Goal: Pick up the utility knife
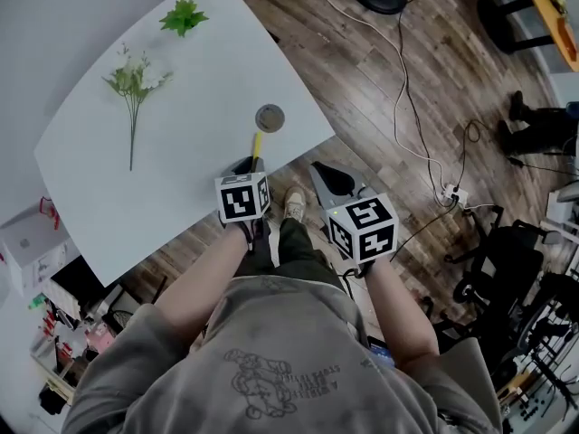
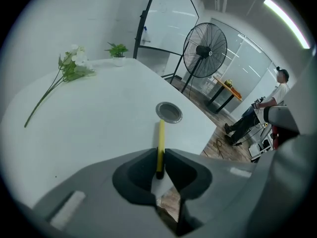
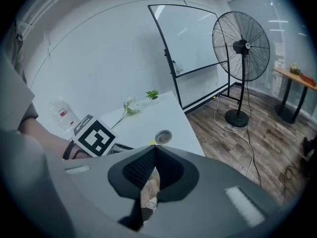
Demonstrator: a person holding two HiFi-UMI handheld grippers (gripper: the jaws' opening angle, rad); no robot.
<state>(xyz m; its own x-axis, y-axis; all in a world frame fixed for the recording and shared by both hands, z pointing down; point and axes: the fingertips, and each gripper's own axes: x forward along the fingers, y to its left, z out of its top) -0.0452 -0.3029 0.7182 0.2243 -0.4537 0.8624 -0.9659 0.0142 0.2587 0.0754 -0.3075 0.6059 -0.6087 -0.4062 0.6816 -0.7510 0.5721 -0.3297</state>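
A slim yellow utility knife (image 1: 256,144) lies near the front edge of the white table (image 1: 181,161), its far end pointing at a round grey grommet (image 1: 270,117). My left gripper (image 1: 251,164) is shut on the knife's near end. In the left gripper view the yellow knife (image 2: 160,143) runs straight between the two closed jaws of the left gripper (image 2: 158,170); whether it has left the tabletop I cannot tell. My right gripper (image 1: 319,169) hangs to the right, off the table and over the wooden floor. The right gripper (image 3: 155,151) is shut with nothing in it.
A white artificial flower stem (image 1: 133,87) and a small green plant (image 1: 184,15) lie farther back on the table. A floor fan (image 2: 204,50) stands beyond the table. Cables (image 1: 407,107) and a power strip (image 1: 452,193) lie on the floor; a person (image 2: 257,110) sits at the right.
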